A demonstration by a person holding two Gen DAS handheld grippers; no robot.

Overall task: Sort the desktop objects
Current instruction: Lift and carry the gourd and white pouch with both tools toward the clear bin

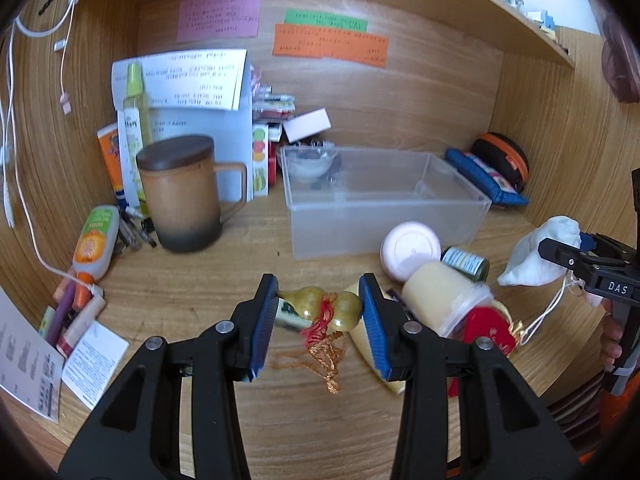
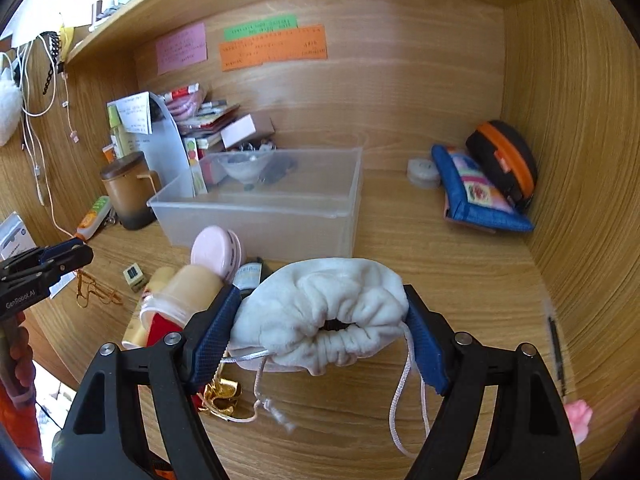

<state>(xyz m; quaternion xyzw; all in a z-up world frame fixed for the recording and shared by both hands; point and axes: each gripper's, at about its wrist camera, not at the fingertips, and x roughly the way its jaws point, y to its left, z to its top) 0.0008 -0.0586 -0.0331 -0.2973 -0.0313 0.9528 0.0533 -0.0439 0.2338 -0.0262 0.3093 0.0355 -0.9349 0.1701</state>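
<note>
My left gripper (image 1: 319, 302) is shut on a small yellow-green gourd charm (image 1: 326, 305) with a red knot and an orange tassel (image 1: 324, 356), held just above the desk. My right gripper (image 2: 324, 316) is shut on a white drawstring pouch (image 2: 320, 312), its cords hanging down; the pouch also shows in the left wrist view (image 1: 536, 256). A clear plastic bin (image 1: 384, 200) stands behind, seen also in the right wrist view (image 2: 264, 208). A pink round case (image 1: 410, 250), a cream jar (image 1: 444, 296), a small dark bottle (image 1: 466, 263) and a red item (image 1: 490, 330) lie in front of it.
A brown lidded mug (image 1: 180, 196), tubes and papers stand at the left. A small glass bowl (image 1: 310, 162) sits in the bin's back corner. A blue pouch (image 2: 476, 192) and black-orange case (image 2: 504, 160) lean at the right wall. A gold ornament (image 2: 222, 396) lies below the pouch.
</note>
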